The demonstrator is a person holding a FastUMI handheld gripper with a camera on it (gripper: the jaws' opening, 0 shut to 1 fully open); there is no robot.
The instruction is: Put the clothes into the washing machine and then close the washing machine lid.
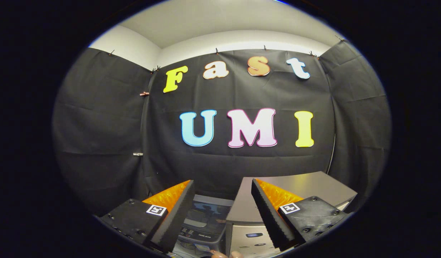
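Washing machine (206, 222) sits low, just beyond the tool (222, 211), its glossy top between the spread, empty fingers; a grey unit (288, 193) stands at 3 o'clock of it. Whether the lid is open is unclear and no clothes are seen, so tilt down and check both before moving.
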